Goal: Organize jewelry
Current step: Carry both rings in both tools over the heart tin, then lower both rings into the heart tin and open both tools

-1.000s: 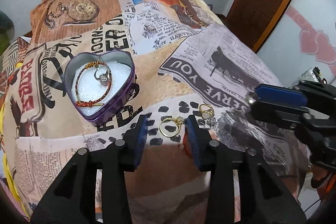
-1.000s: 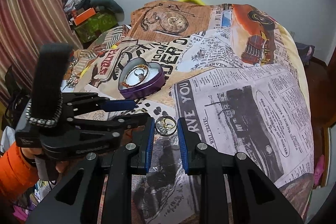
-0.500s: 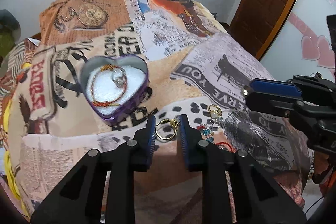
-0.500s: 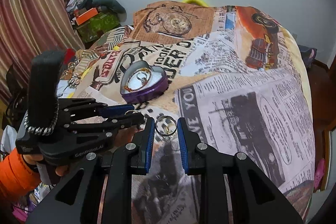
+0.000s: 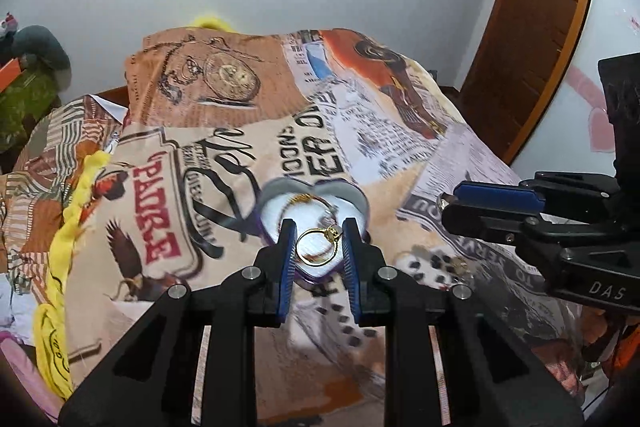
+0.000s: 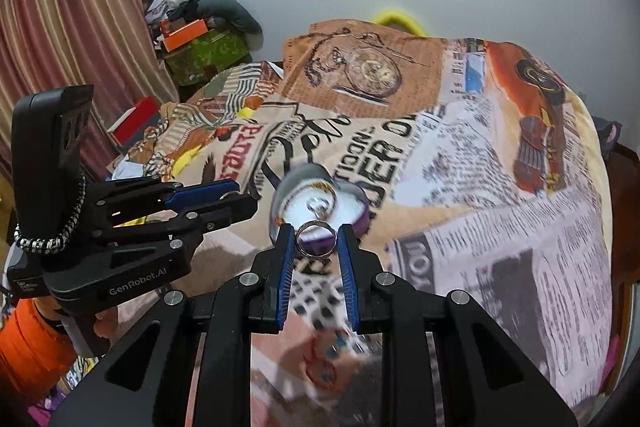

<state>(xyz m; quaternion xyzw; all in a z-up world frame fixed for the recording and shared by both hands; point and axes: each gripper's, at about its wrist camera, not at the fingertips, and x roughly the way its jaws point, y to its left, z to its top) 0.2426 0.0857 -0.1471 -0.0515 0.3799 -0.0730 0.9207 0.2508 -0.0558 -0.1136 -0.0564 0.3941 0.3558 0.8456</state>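
Both grippers are up off the bed, each pinching a ring. The left gripper [image 5: 318,245] has its blue pads drawn in narrow on a gold ring [image 5: 319,246] with a small setting at its top right, held in the air in front of the heart box [image 5: 354,195]. The right gripper [image 6: 315,243] is closed the same way on a silver ring [image 6: 315,239], also raised and just short of the box [image 6: 362,217] from its own side. The purple heart-shaped box sits open on the printed bedspread [image 5: 224,155], white lining showing, with a thin bracelet [image 5: 304,199] and another ring [image 6: 320,203] already inside. A few blurred small pieces [image 5: 448,261] lie on the spread near the right gripper.
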